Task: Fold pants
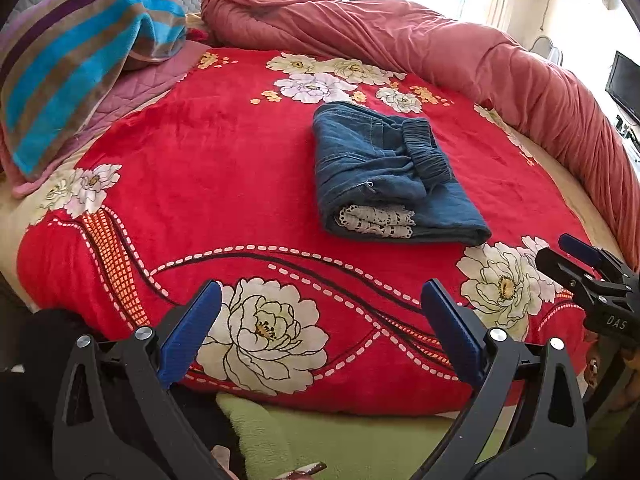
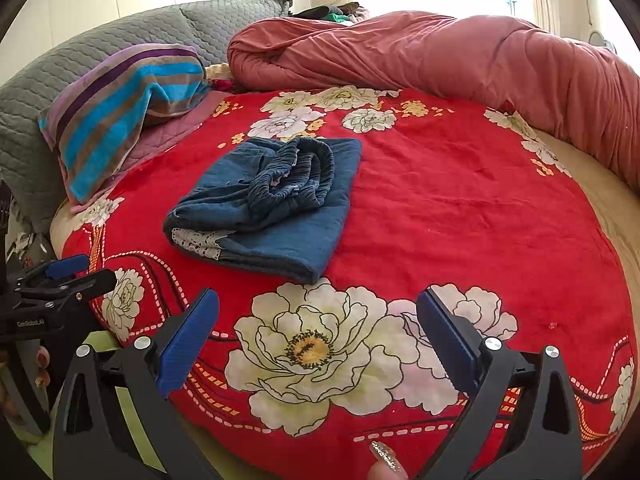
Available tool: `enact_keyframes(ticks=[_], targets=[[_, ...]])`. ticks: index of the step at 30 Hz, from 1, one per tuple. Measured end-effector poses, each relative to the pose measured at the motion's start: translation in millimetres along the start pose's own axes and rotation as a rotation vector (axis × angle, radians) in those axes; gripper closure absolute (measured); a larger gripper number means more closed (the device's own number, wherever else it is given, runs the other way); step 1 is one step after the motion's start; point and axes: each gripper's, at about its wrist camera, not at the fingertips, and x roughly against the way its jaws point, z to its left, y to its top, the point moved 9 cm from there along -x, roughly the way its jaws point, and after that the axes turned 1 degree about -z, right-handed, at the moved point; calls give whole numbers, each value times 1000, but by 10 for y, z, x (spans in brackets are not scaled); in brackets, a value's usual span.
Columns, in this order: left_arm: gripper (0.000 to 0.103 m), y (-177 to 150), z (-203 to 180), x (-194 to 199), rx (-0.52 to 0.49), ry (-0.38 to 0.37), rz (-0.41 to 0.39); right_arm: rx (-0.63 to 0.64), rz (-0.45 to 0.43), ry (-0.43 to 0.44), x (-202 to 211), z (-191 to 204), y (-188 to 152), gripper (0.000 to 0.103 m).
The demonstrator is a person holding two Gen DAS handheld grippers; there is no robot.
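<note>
The blue denim pants (image 1: 384,176) lie folded into a compact bundle on the red flowered blanket (image 1: 224,168), elastic waistband on top and white lace trim at the near edge. They also show in the right wrist view (image 2: 272,208). My left gripper (image 1: 320,300) is open and empty, held back over the blanket's near edge, well short of the pants. My right gripper (image 2: 318,312) is open and empty too, above a large white flower, apart from the pants. The right gripper also shows at the left wrist view's right edge (image 1: 576,260); the left gripper shows at the right wrist view's left edge (image 2: 76,272).
A rolled pink-red duvet (image 1: 440,48) runs along the far and right side of the bed. A striped blue, brown and purple towel (image 1: 80,72) lies on pillows at the far left. Grey quilted pillows (image 2: 60,80) sit behind it. A green cloth (image 1: 320,440) lies below the blanket's near edge.
</note>
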Motion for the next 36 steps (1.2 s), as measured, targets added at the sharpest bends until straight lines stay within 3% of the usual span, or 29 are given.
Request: enact_keyframes(ticks=[36], targets=[[10,0,27,3,0,-1,3,-6,8,-11,-15,-50,-4,5]])
